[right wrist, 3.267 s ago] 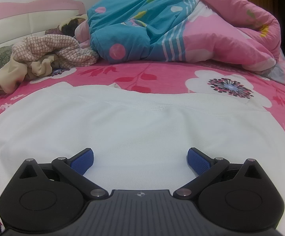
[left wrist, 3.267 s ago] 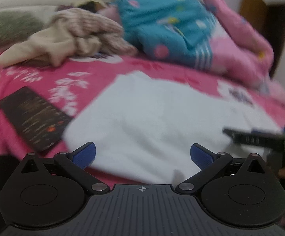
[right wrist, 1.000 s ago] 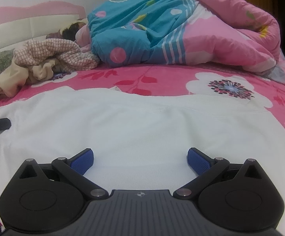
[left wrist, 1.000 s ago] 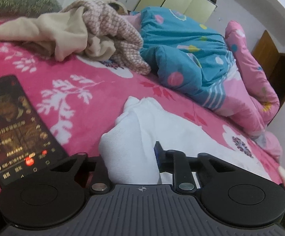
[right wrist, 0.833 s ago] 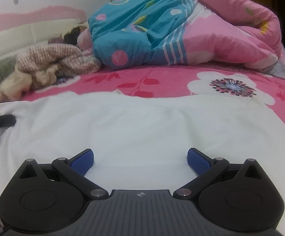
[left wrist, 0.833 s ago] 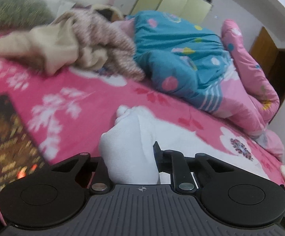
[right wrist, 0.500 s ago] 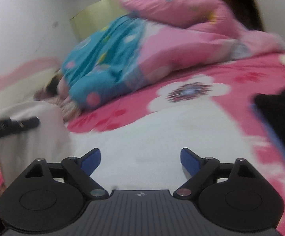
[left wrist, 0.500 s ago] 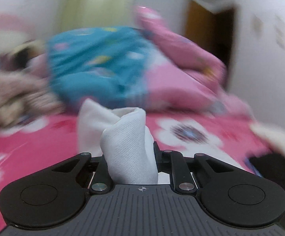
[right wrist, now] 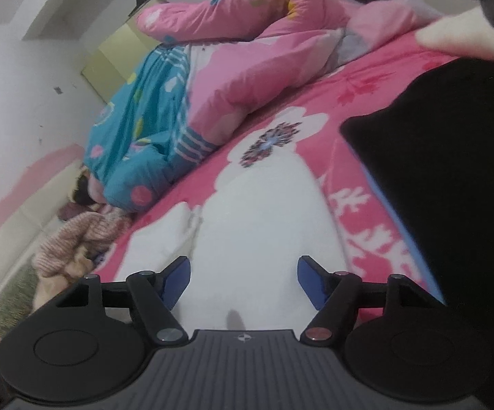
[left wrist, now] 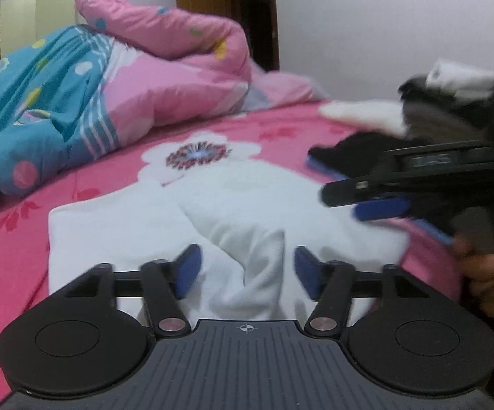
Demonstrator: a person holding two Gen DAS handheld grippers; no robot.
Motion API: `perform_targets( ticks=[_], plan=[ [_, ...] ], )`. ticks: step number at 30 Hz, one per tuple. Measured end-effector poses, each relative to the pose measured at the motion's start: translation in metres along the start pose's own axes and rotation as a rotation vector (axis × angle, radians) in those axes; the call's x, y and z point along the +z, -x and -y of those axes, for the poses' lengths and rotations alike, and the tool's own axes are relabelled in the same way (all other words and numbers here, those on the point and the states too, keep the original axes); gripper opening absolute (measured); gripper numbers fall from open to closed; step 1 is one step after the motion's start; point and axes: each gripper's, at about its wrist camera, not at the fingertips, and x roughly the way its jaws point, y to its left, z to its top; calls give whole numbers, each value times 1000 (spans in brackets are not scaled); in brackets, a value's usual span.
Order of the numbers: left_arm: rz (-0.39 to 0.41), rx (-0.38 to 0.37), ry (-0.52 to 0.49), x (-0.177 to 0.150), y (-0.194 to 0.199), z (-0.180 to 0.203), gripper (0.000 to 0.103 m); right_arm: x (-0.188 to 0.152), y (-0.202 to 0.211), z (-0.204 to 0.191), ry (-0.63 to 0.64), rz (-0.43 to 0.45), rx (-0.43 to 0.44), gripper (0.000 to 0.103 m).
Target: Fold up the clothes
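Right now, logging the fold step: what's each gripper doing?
Left gripper: open, a white garment fold between its fingers, unclamped.
Right gripper: open, holding nothing.

A bed [left wrist: 281,130] spread with a pink floral sheet carries a white garment [left wrist: 247,212] at its centre. A bunched pink-and-teal quilt [left wrist: 93,78] lies at ten o'clock, a dark flat object with a blue edge [right wrist: 434,171] at three o'clock, and crumpled pinkish clothes [right wrist: 76,242] at nine o'clock.
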Motion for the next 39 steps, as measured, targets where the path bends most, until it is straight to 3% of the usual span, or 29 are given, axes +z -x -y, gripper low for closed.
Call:
perform_targets(
  ticks=[2,9,12,15,18,22,25,28,30,33,39],
  plan=[
    [19,-28,21,0,10,0,65,3,-1,-5,-11,-16,30,70],
    [17,19,116,-4,40,-26,64,5,-19,-20,-119,-173,161,66],
    [19,46,105,-8,51,-34,63,6,-27,-22,-192,-226,193,65],
    [16,62,67,-14,58,-38,63,11,-22,-23,-223,-215,196,61],
    [-14,50,8,-22,54,-35,63,21,-13,-36,-163,-183,168,55],
    [-107,54,-32,-36,36,-30,62,31,-19,-65,-69,-226,228,49],
    [-139,82,11,-41,29,-34,53,28,-39,-76,-47,-307,282,49],
    [-118,90,31,-43,36,-38,49,13,-63,-57,-72,-398,154,48],
    [-116,104,18,-47,39,-40,47,4,-73,-33,-129,-445,55,36],
    [-112,123,-14,-51,41,-41,46,8,-67,-25,-196,-434,91,35],
    [-97,161,-78,-53,41,-36,44,21,-71,-50,-101,-427,122,36]
  ],
)
